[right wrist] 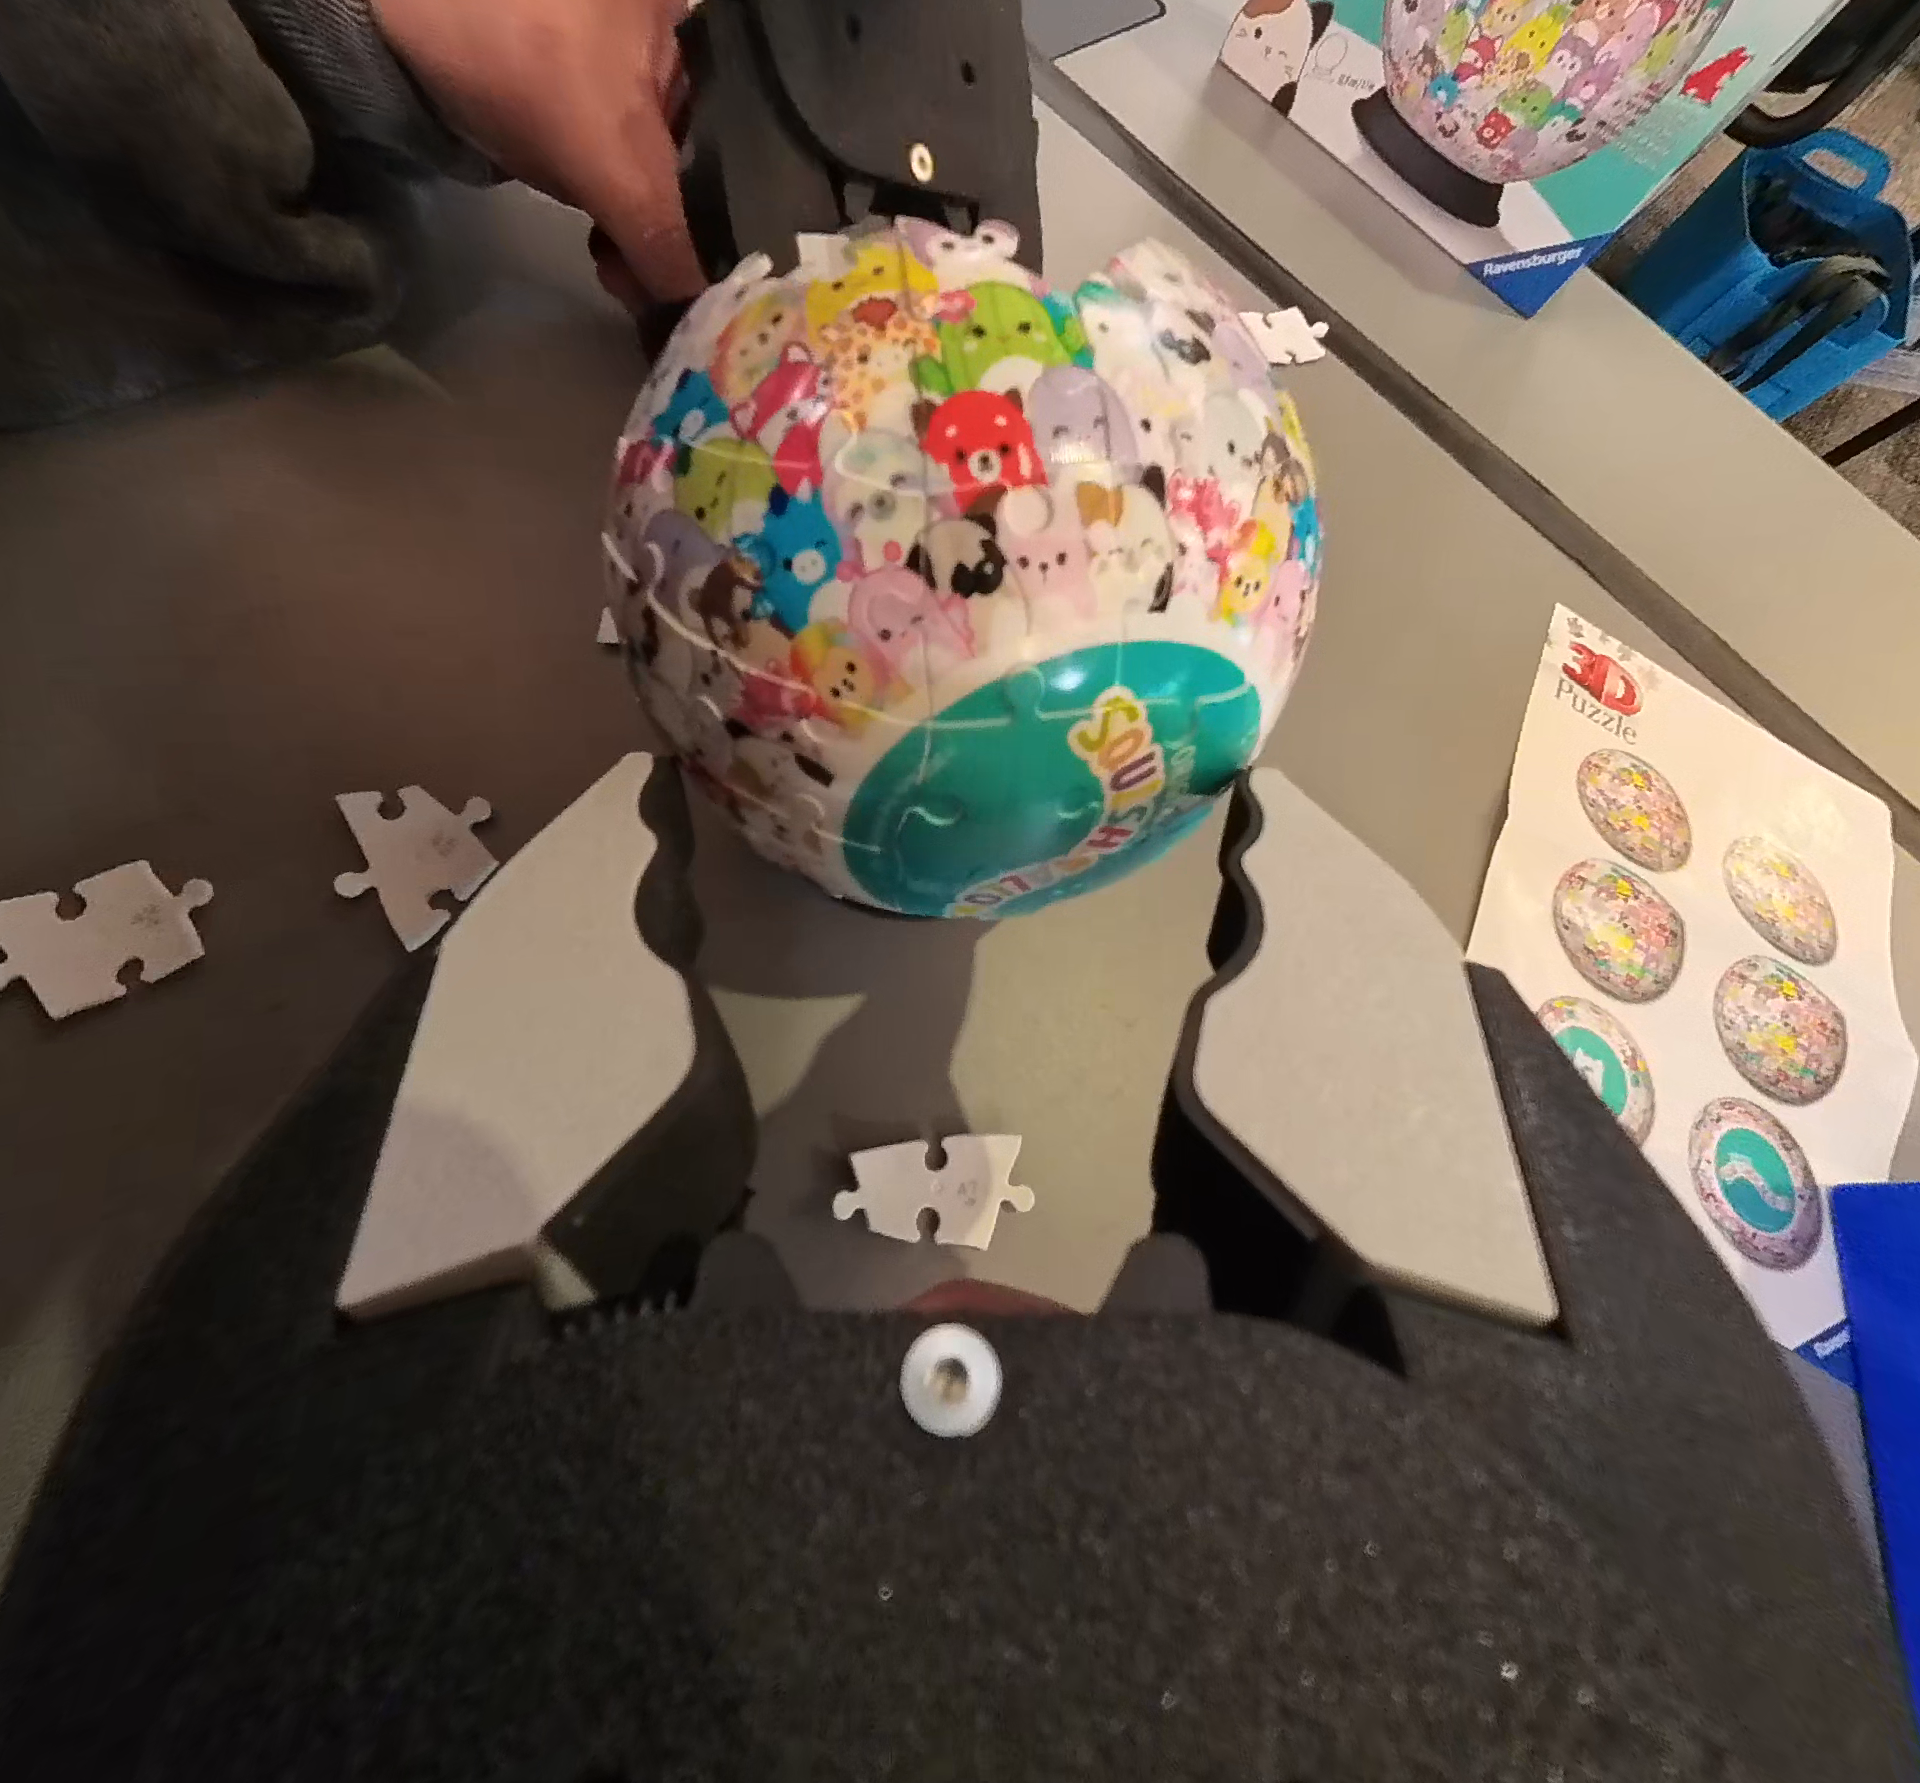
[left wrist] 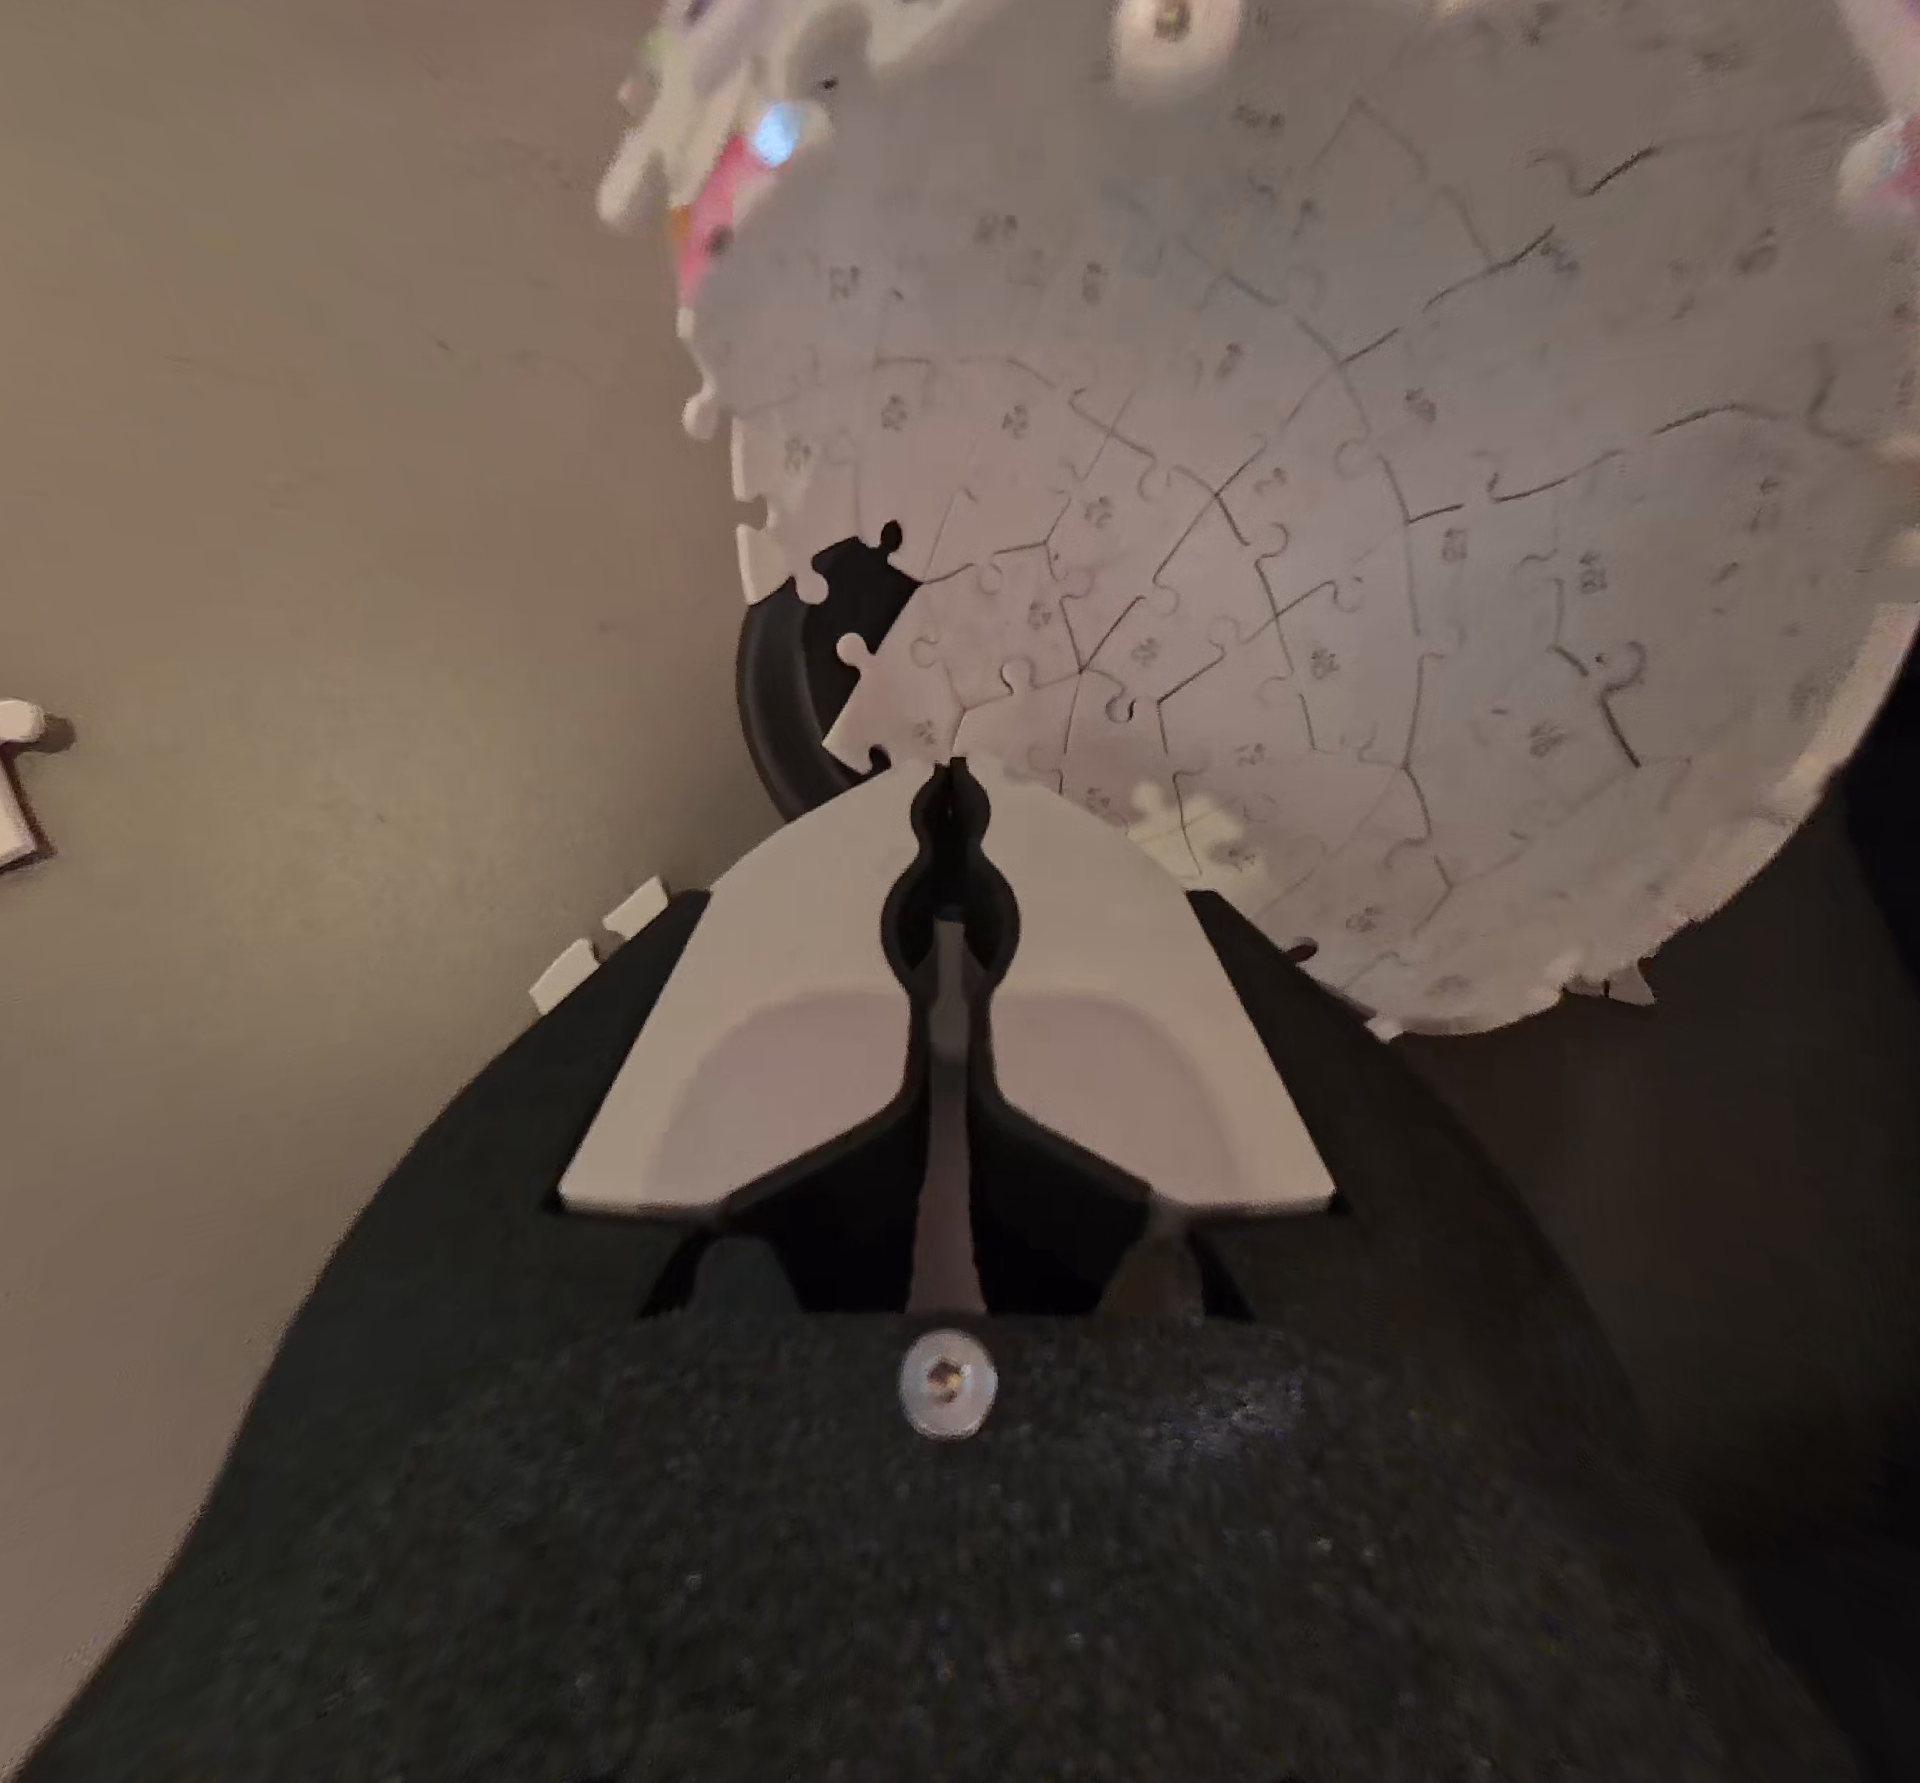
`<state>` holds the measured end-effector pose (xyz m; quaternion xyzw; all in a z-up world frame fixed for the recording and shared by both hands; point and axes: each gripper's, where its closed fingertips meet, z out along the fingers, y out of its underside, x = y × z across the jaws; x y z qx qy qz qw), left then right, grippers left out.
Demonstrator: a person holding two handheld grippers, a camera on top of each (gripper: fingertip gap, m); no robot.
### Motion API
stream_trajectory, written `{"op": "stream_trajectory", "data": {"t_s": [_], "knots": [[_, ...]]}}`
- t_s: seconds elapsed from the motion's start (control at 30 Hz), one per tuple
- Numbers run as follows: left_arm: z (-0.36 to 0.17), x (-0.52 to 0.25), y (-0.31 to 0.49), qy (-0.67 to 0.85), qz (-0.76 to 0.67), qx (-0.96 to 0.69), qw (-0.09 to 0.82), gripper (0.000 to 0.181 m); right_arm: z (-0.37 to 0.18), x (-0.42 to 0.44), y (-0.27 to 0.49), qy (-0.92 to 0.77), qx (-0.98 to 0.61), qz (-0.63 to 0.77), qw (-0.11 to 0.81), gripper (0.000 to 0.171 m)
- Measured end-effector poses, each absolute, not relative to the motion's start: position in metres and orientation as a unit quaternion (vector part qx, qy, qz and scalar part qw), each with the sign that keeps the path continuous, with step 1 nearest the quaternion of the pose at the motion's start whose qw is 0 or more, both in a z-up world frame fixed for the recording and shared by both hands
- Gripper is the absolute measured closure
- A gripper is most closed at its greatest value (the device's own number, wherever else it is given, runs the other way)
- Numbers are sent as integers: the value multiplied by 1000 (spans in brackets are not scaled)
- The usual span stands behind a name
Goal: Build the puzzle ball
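Note:
The puzzle ball (right wrist: 956, 528) is a partly built shell with colourful cartoon animals and a teal disc, and it is open at the top. The left wrist view shows its white inner side (left wrist: 1299, 486) and its jagged rim over a black stand (left wrist: 774, 694). My left gripper (left wrist: 951, 783) is shut, with its tips against the shell near the rim. It also shows in the right wrist view (right wrist: 914, 206), at the ball's far top edge. My right gripper (right wrist: 945, 788) is wide open, with a finger on each side of the ball's lower part.
Loose white pieces lie face down: one between my right fingers (right wrist: 935, 1203), two at the left (right wrist: 416, 860) (right wrist: 94, 933). The puzzle box (right wrist: 1538, 71) stands at the back right. An instruction sheet (right wrist: 1683, 933) lies at the right. A hand (right wrist: 540, 40) holds the left gripper. Some 9 centimetres of space lies between my two pairs of fingers.

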<state>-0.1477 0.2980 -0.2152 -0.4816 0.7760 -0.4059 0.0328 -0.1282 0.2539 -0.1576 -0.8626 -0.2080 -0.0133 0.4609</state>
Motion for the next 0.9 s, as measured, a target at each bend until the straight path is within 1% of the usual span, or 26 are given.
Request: {"op": "stream_trajectory", "data": {"t_s": [0.5, 0.6, 0.7, 0.77, 0.9], "knots": [[-213, -144, 298, 775, -413, -477, 49, 181, -158, -127, 253, -212, -860, -24, 464, 75], [-198, -147, 302, 753, -448, -481, 41, 171, -159, -127, 253, -215, -859, -31, 464, 75], [-194, -152, 308, 740, -458, -491, 33, 175, -159, -127, 253, -215, -860, -31, 463, 75], [-198, -157, 307, 750, -447, -486, 29, 181, -159, -127, 253, -215, -860, -32, 463, 76], [-202, -154, 297, 770, -425, -475, 30, 181, -159, -127, 254, -215, -859, -33, 464, 76]]}}
